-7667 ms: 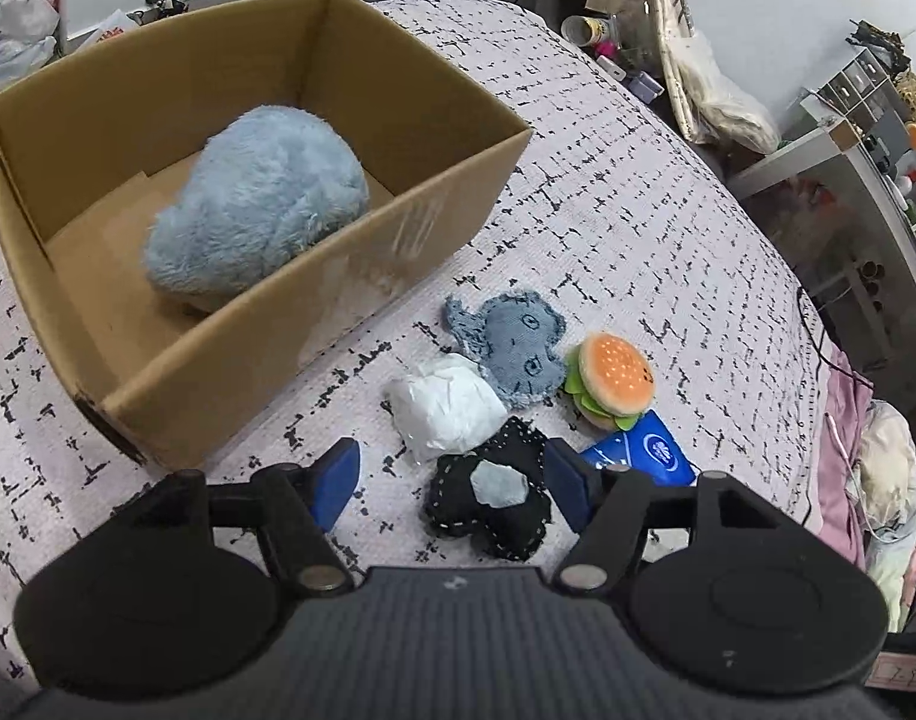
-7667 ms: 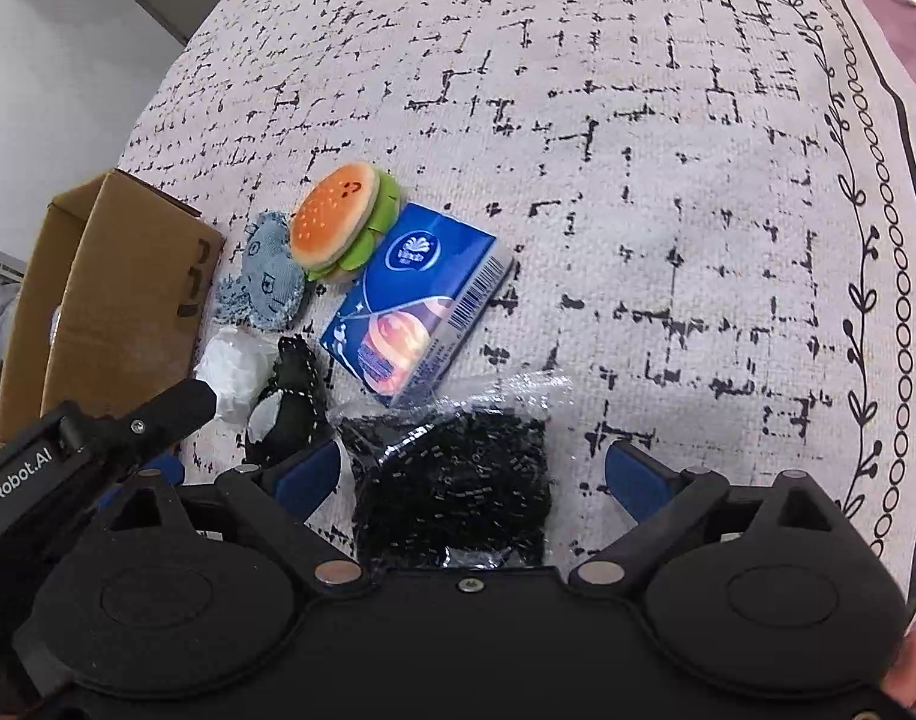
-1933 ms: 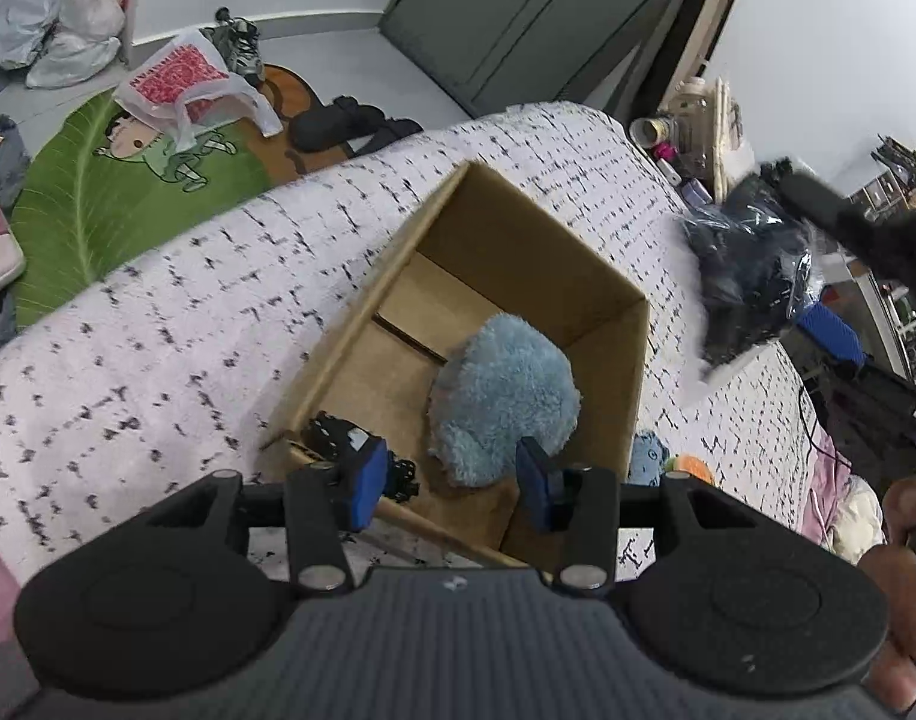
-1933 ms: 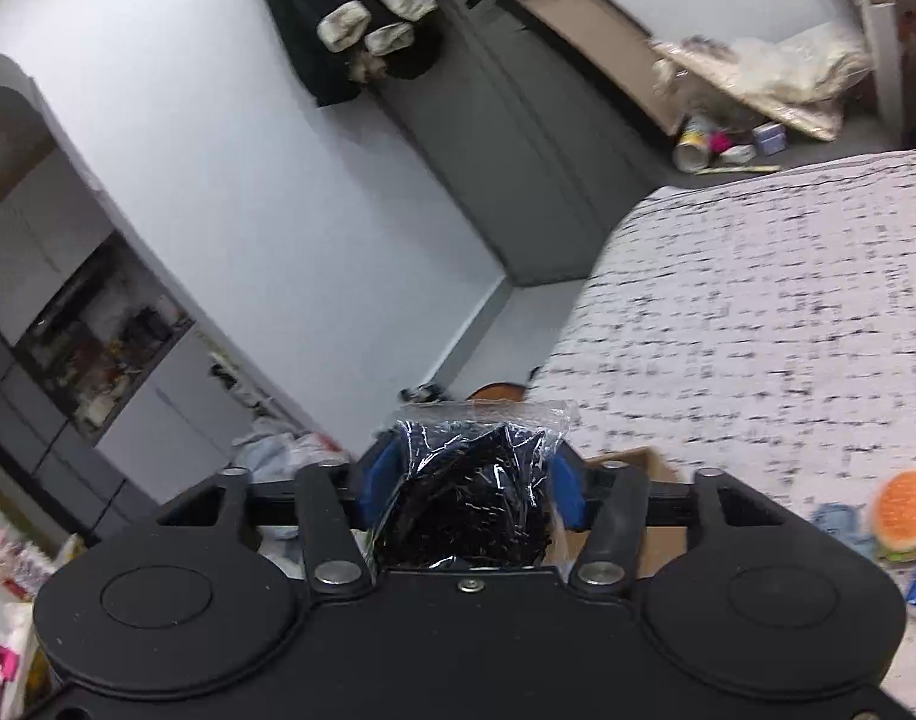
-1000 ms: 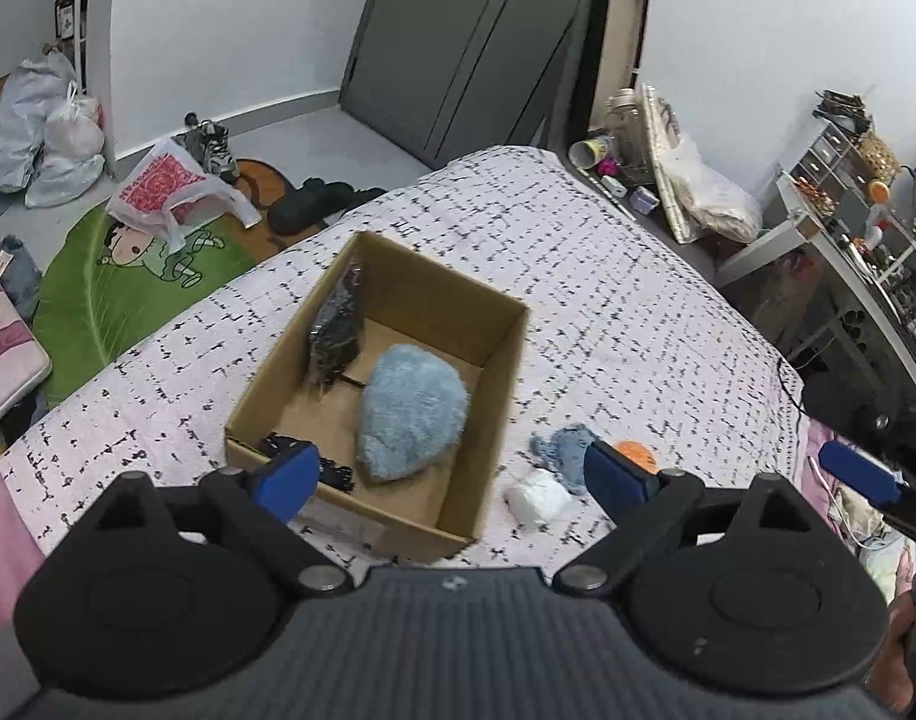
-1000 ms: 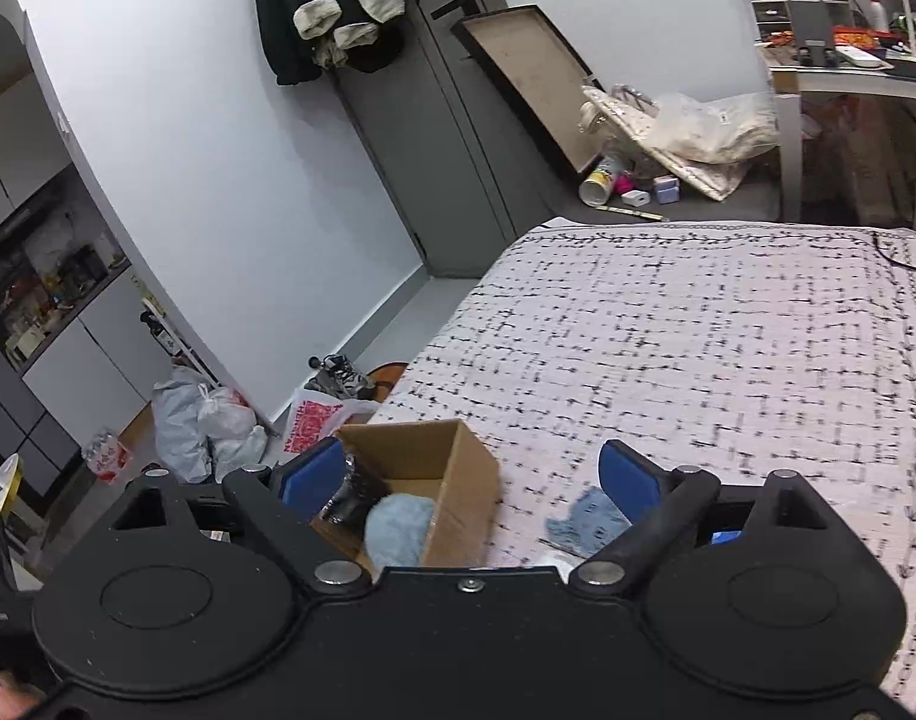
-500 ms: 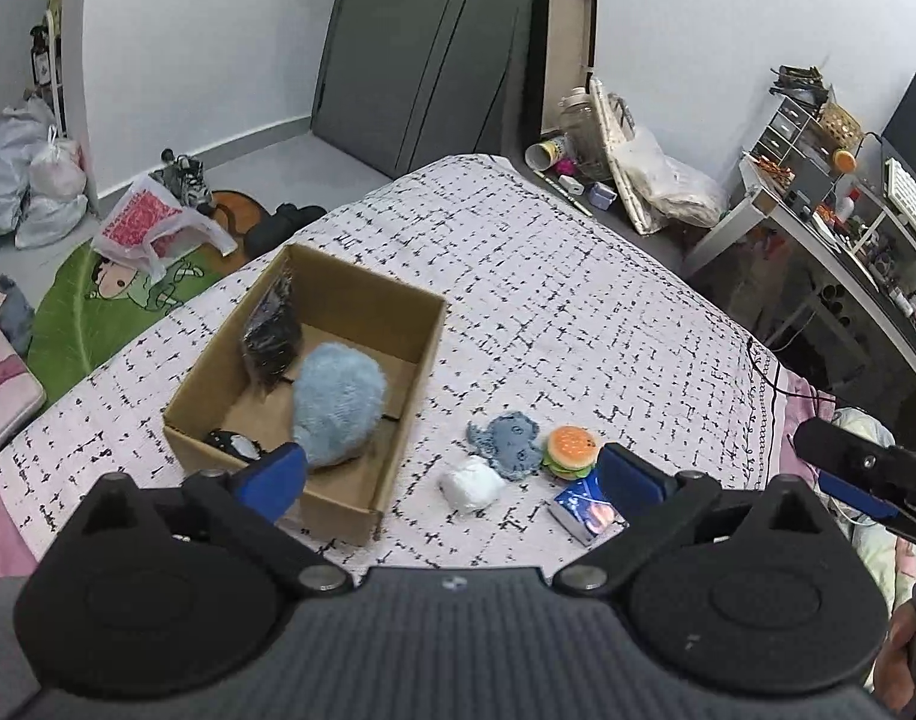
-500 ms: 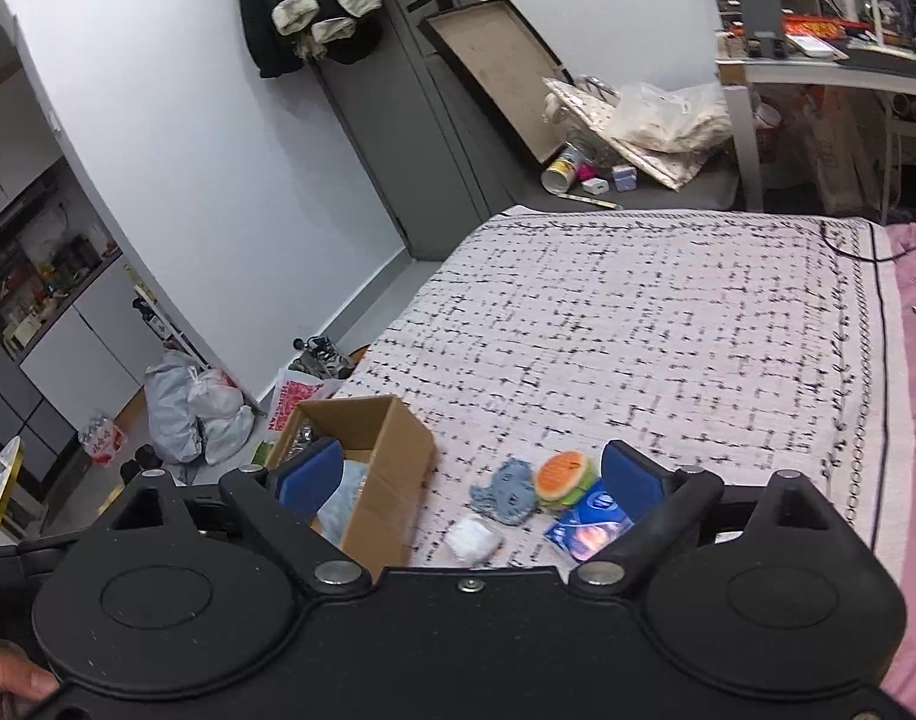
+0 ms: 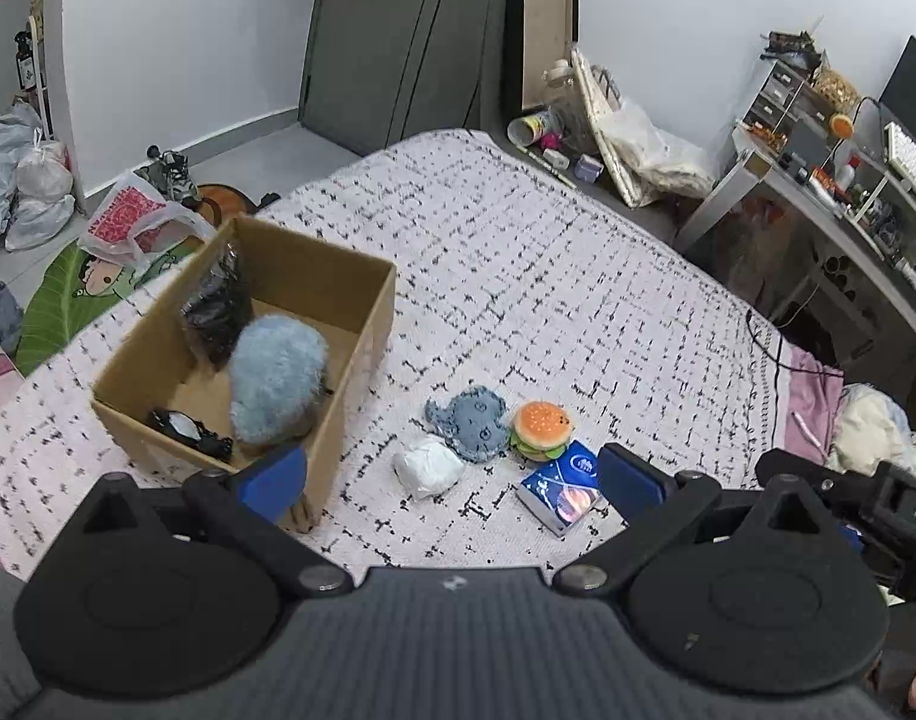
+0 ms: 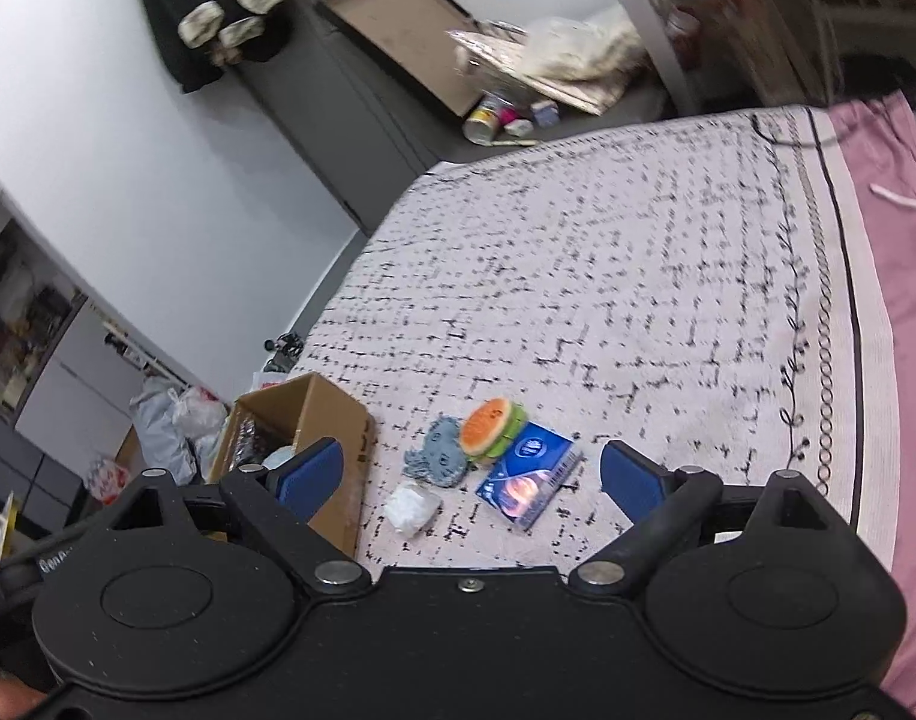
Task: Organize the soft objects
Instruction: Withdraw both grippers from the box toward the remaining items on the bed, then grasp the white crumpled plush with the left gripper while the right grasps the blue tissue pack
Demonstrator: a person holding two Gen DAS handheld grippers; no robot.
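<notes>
Matt brown cardboard box [image 9: 362, 324] holds a fuzzy blue plush [image 9: 275, 378] and crinkly glossy plastic bag [image 9: 215, 306]; the bed [image 9: 577, 300] wears coarse woven cloth.

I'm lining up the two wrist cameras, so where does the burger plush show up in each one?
Left wrist view: burger plush lies right of centre on the bedspread, right of the denim plush.
Right wrist view: it sits just below centre.
Shared landmark: the blue tissue pack, beside it in both.
</notes>
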